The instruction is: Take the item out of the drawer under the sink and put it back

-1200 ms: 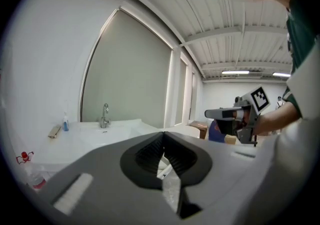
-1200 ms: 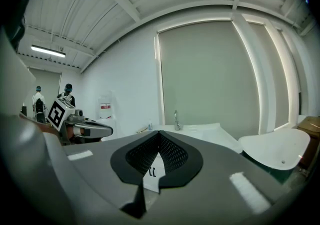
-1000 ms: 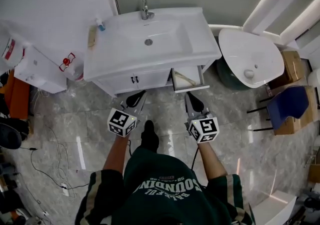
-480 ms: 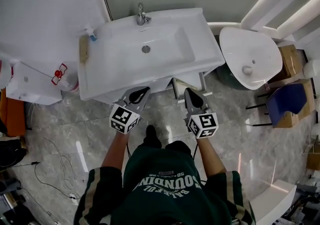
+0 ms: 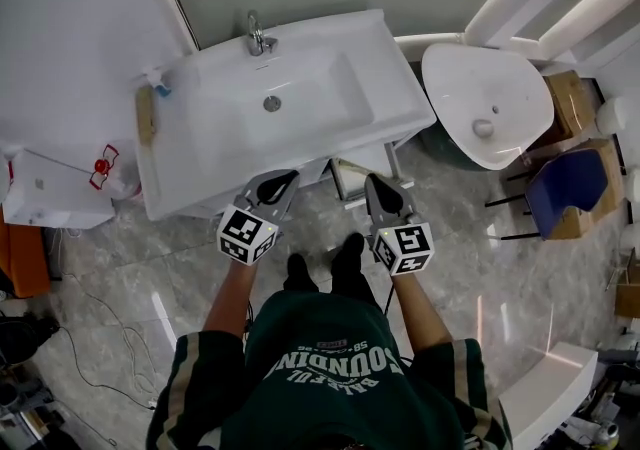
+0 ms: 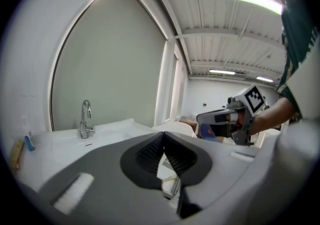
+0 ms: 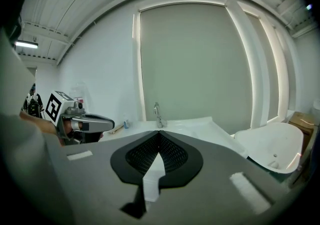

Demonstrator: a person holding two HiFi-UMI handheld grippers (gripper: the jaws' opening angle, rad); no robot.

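A white sink vanity (image 5: 400,123) stands in front of me. Its small right-hand drawer (image 5: 349,177) is pulled open under the counter edge, and I cannot make out what lies inside. My left gripper (image 5: 284,179) is shut and empty, with its tips at the cabinet front just left of the drawer. My right gripper (image 5: 377,184) is also shut and empty, at the drawer's right side. In the left gripper view the left gripper's (image 6: 163,134) jaws meet and the drawer rim (image 6: 170,179) shows below them. The right gripper view shows the right gripper (image 7: 159,133) pointing over the basin.
A tap (image 5: 255,35) and a wooden brush (image 5: 146,115) are on the counter. A white toilet (image 5: 487,103) stands to the right, with a blue chair (image 5: 565,193) and cardboard boxes (image 5: 567,103) beyond. A white appliance (image 5: 50,188) sits on the floor at the left.
The person has stepped closer to the vanity. Both grippers moved forward to the cabinet front, either side of the open drawer, and both jaws stayed shut.
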